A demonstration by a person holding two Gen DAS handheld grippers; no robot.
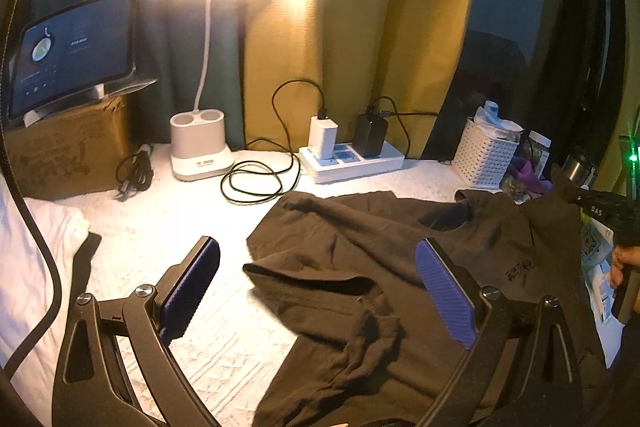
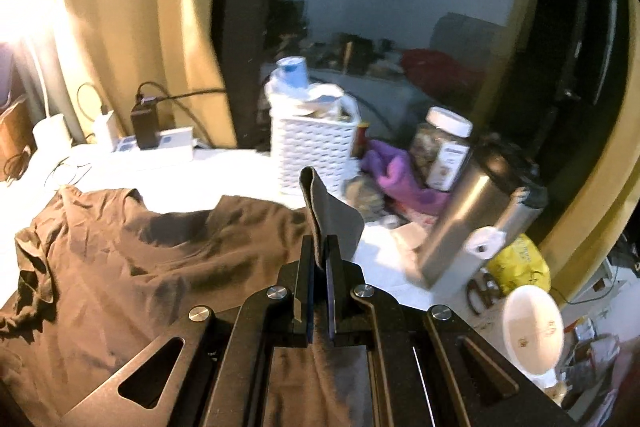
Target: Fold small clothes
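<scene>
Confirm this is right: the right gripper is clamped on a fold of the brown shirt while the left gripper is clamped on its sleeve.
Not quite. The left gripper is open, its pads apart above the brown shirt, as the left wrist view shows. The right gripper is indeed clamped on a fold.

We lose the brown shirt (image 1: pixel 400 267) past the bottom edge, tablet (image 1: pixel 72 47) text unreadable, jar (image 2: pixel 444 147) label blurred.

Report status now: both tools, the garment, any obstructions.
Left tool open, over the dark brown cotton T-shirt. Right tool shut on a shirt edge. Steel flask and white basket close by.
</scene>
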